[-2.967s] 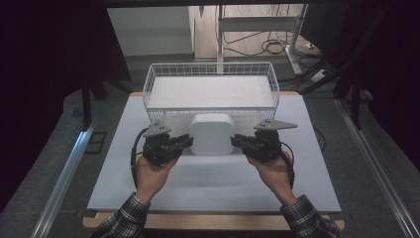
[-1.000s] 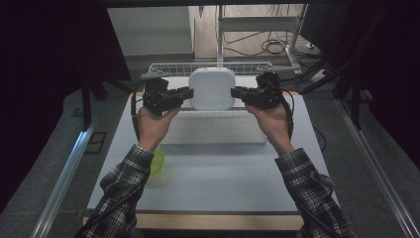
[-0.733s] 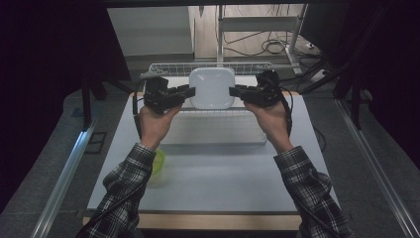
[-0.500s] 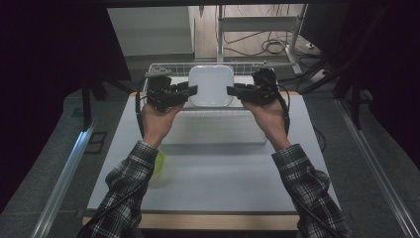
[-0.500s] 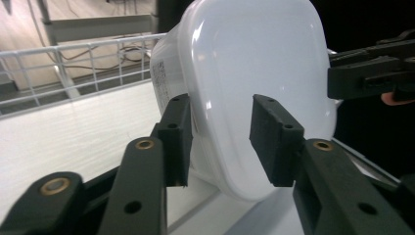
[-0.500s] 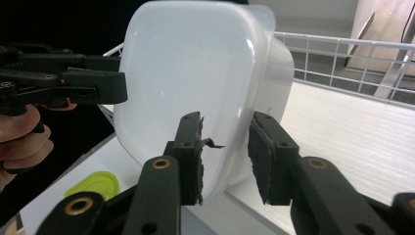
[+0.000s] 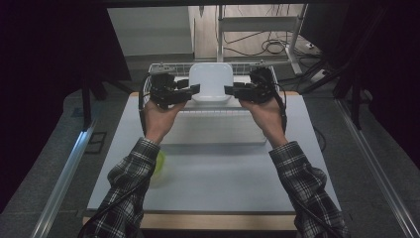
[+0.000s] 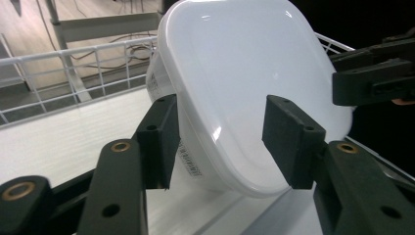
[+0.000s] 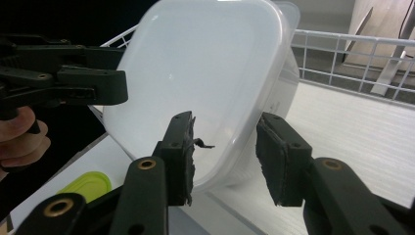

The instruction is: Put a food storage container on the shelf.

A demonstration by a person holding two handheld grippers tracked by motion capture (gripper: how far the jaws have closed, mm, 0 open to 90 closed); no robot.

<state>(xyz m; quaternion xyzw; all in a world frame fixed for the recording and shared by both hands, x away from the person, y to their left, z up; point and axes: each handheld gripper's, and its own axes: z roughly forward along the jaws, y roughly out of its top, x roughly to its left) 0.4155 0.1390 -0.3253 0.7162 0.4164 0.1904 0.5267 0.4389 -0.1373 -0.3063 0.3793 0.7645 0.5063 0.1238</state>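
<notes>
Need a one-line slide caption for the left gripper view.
Left gripper, jaws just opening, astride the white tub tilted in the wire basket.

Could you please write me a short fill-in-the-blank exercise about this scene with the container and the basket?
1. The white container sits in a white ____ basket.
2. The jaws of the left gripper and the right gripper have just been ____ beside the container's rim.
3. On the table, by the left sleeve, lies a ____ lid.

Missing words: wire; opening; green
</notes>
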